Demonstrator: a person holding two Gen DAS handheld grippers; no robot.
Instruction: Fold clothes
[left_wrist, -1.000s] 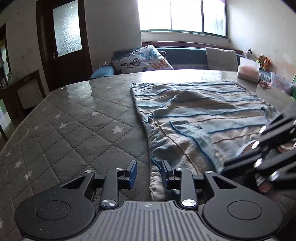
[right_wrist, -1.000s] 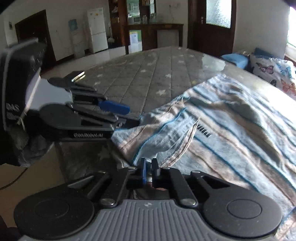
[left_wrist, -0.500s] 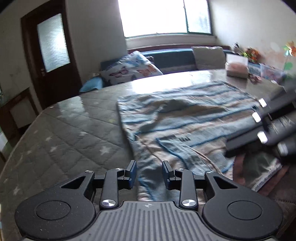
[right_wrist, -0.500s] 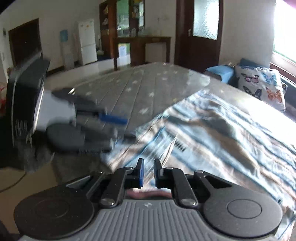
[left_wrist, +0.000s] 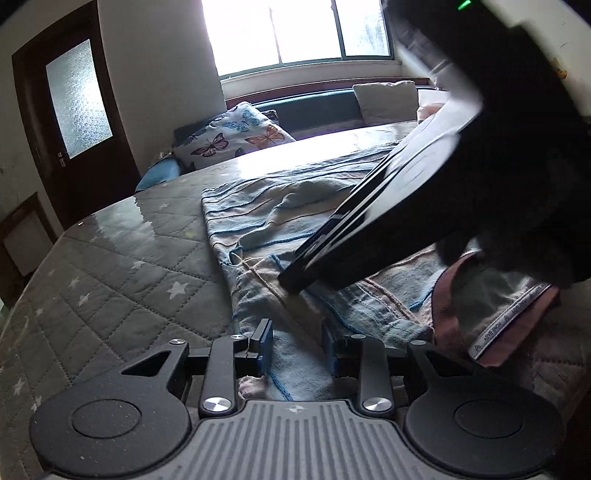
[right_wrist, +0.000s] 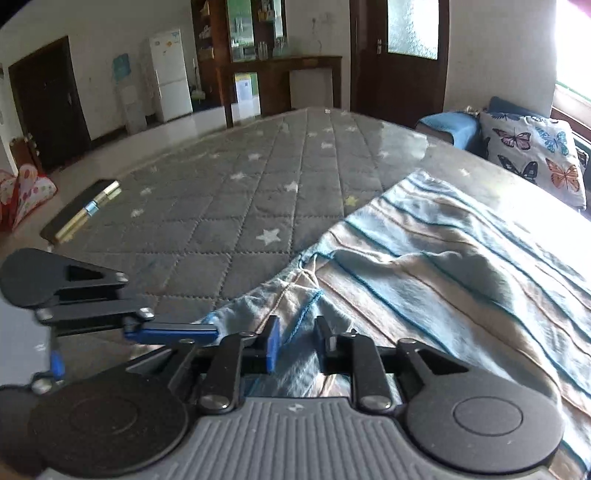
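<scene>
The right tongs (right_wrist: 294, 345), which were pinching the near edge of the striped garment (right_wrist: 461, 266) a second ago, are now standing wide apart, with the cloth lying loose between and under the fingers rather than clamped. The left tongs (left_wrist: 297, 349) are standing just as wide as before, straddling the garment's near hem without gripping it. The garment itself is lying spread over the right part of the quilted star-patterned mattress (left_wrist: 122, 273), its near corner rumpled into folds, and it is sitting flatter now than when the corner was being lifted.

In the left wrist view the right tongs' body has swung in close and is filling the upper right, blurred and dark, hiding much of the garment's far right side. A pinkish-edged piece of fabric (left_wrist: 495, 314) with a printed label strip is showing beneath it, but what it belongs to is hard to make out. In the right wrist view the left tongs (right_wrist: 173, 332) are reaching in from the left edge, partly cut off, one blue pad touching the garment's corner. A butterfly cushion (right_wrist: 532, 158) is sitting beyond the mattress.
</scene>
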